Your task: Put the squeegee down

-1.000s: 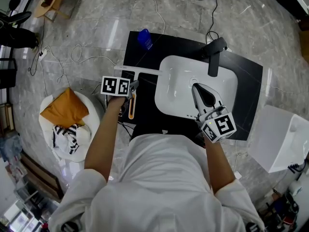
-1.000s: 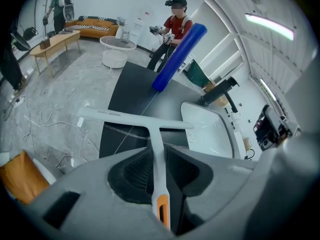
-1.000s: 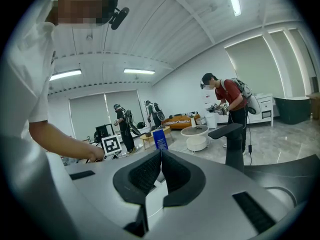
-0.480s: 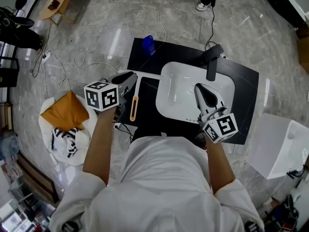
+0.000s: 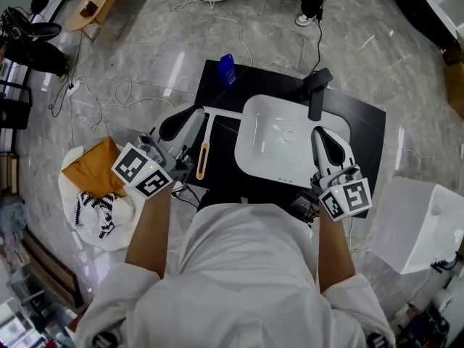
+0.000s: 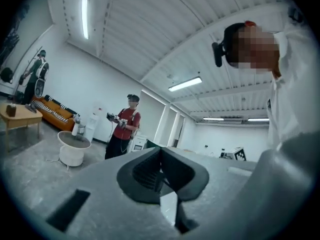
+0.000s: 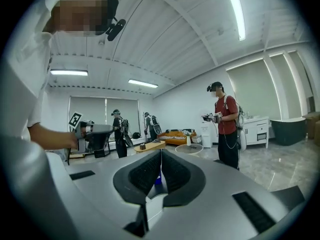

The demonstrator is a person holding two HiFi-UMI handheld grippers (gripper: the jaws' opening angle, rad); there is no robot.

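The squeegee, with a white blade and an orange-gripped handle, lies flat on the black counter left of the sink. Nothing holds it. My left gripper hovers just left of the squeegee, apart from it and tilted up; in the left gripper view the left gripper is shut on nothing. My right gripper is over the sink's near right edge; in the right gripper view the right gripper is shut and empty, aimed level across the room.
A white sink with a black faucet fills the counter's middle. A blue object stands at the counter's back left. A white stool with orange cloth is on the left, a white box on the right. Cables cross the floor.
My left gripper let go of the squeegee handle, then drew back to the left and tipped upward. The squeegee stays on the counter. My right gripper pulled back off the basin.
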